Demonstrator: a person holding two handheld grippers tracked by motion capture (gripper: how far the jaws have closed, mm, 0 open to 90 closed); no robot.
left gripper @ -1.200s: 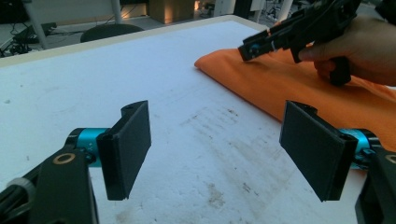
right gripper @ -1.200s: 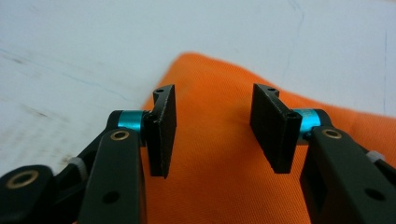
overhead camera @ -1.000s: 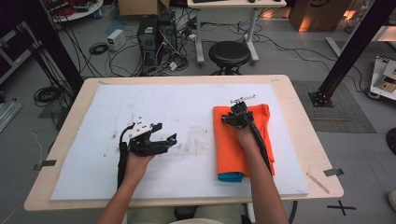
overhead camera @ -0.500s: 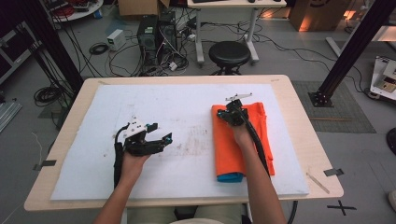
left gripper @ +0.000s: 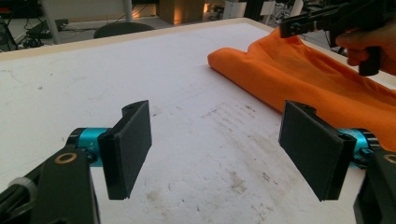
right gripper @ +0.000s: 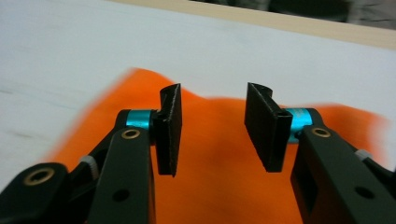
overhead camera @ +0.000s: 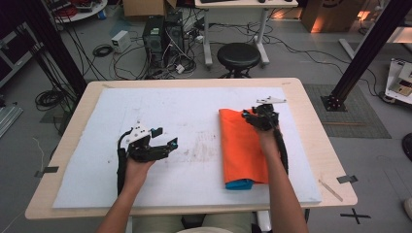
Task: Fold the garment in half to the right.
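**Orange cloth folded by the right edge, both claws empty**

Orange fabric is the one thing you have to work on: a single folded cloth [overhead camera: 241,148] lying on the right half of the surface, its long side running from near the front edge toward the far edge. One blue layer [overhead camera: 239,184] peeks out from under its front end.

You hold two claws. Your right claw [overhead camera: 258,117] hovers over the far end of the cloth, beside its right-hand border; its jaws have just been opening and now stand apart, released, with nothing pinched between them, the orange fabric lying below in the right gripper view. Your left claw [overhead camera: 165,145] sits over the left half of the surface, well apart from the cloth, its jaws spread wide and empty above the bare sheet.

One white sheet [overhead camera: 165,111] covers most of the wooden surface [overhead camera: 311,126], marked with grey smudges near the middle. A thin pale stick [overhead camera: 330,190] lies at the front right corner.

Behind the far edge stands one black round stool [overhead camera: 238,55], beside a dark computer tower [overhead camera: 154,33] amid loose cables on the grey floor. A black slanted frame beam [overhead camera: 362,56] rises at the right.
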